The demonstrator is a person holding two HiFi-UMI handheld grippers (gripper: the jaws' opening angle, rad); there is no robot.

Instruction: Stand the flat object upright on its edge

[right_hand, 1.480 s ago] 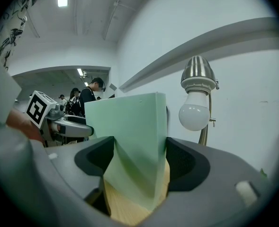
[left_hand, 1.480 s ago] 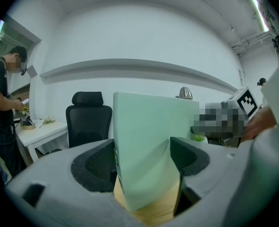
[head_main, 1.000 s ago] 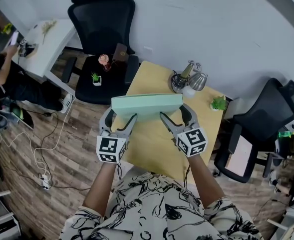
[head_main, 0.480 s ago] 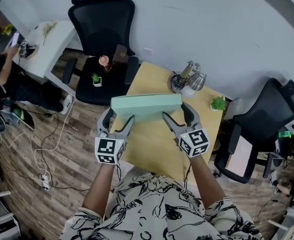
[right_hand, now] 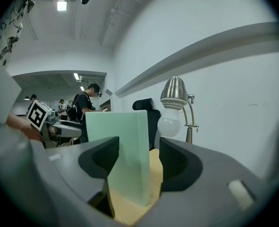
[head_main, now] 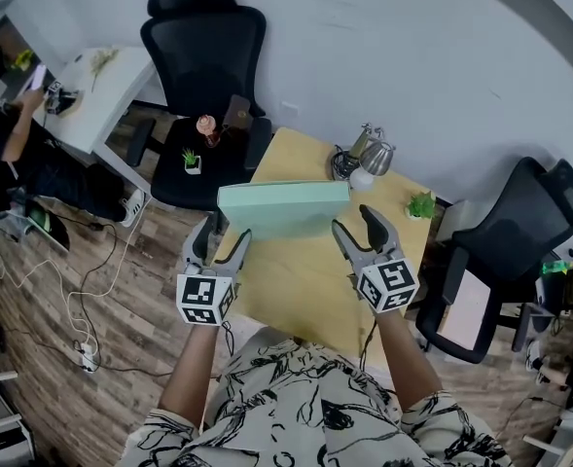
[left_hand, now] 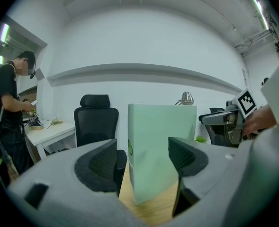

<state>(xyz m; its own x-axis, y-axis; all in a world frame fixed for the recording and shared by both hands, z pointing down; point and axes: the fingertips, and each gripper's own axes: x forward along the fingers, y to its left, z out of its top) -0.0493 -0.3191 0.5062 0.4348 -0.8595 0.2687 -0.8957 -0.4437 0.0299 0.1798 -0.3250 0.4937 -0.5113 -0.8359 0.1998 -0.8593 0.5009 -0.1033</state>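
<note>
Wooden tabletop (head_main: 296, 295) fills the middle of my head view, with a black office chair (head_main: 203, 47) behind its far edge, a second black chair (head_main: 519, 232) off to the right and a white desk (head_main: 91, 95) far left. On the table the pale-green flat box (head_main: 284, 207) stands upright on its long edge (free of both grippers). Past its right end sit a desk lamp (head_main: 369, 156) and a small green plant (head_main: 422, 204), both apart from it. My left gripper (head_main: 223, 233) and right gripper (head_main: 354, 220) hover at the box's two ends, jaws closing, pads pressing on nothing. Only the left gripper view shows a person (left_hand: 9, 108) standing at that desk; only the right gripper view shows the lamp's white bulb, just beyond the box.
</note>
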